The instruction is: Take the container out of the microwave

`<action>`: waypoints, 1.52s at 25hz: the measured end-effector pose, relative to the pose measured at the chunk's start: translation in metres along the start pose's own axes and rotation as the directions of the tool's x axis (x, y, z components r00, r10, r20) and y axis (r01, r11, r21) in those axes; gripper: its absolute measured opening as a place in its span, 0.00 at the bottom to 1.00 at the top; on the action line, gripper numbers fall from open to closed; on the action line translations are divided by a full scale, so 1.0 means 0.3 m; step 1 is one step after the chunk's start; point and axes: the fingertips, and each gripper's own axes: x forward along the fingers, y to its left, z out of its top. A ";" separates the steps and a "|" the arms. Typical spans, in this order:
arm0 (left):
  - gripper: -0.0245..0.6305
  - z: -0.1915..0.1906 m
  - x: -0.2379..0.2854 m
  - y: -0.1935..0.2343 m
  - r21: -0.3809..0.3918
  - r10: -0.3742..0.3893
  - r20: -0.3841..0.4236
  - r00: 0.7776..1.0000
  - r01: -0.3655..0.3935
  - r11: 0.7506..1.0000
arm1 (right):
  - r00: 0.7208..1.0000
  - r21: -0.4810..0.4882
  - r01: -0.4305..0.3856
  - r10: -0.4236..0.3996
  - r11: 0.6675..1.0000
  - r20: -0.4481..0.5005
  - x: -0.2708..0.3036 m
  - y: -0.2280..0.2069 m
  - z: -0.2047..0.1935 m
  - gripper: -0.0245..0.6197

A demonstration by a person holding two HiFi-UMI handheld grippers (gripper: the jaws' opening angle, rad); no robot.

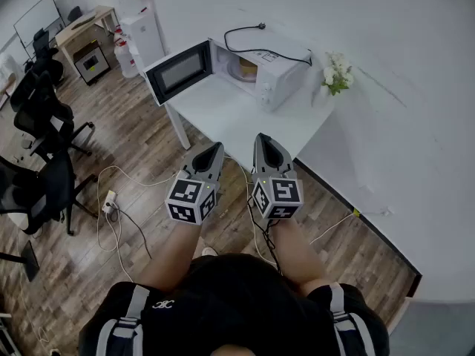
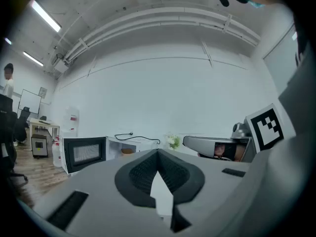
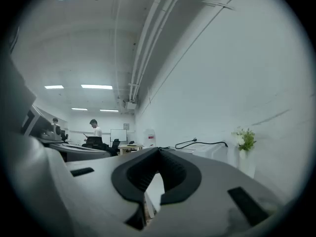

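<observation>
A white microwave (image 1: 273,71) stands on the white table (image 1: 223,117) with its door (image 1: 179,70) swung open to the left. Inside it sits a brownish container (image 1: 247,68), partly hidden by the cavity wall. The left gripper view shows the container (image 2: 127,151) behind the open door (image 2: 85,153). My left gripper (image 1: 216,147) and right gripper (image 1: 263,137) hover side by side over the table's near edge, well short of the microwave. Both are level with their jaws closed to a point and nothing between them. The same shows for the left gripper (image 2: 158,153) and the right gripper (image 3: 159,150) in their own views.
A vase of white flowers (image 1: 335,73) stands right of the microwave, whose black cable (image 1: 256,39) lies on top. Office chairs (image 1: 41,124) fill the left floor. A power strip (image 1: 109,201) with cords lies below the table. A person (image 3: 96,130) stands far off.
</observation>
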 end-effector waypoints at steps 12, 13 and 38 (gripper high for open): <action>0.05 -0.006 -0.113 0.081 -0.007 -0.004 0.004 1.000 0.004 1.000 | 0.999 0.004 -0.033 0.033 0.999 -0.005 -0.006 0.166 -0.028 0.04; 0.05 -0.007 -0.124 0.093 -0.005 -0.006 0.005 1.000 0.006 1.000 | 1.000 0.010 -0.030 0.030 0.999 -0.002 -0.002 0.180 -0.030 0.04; 0.05 -0.083 -0.167 0.354 -0.014 -0.067 -0.003 0.998 0.067 0.998 | 0.999 0.043 0.051 -0.051 0.998 -0.002 0.106 0.329 -0.153 0.04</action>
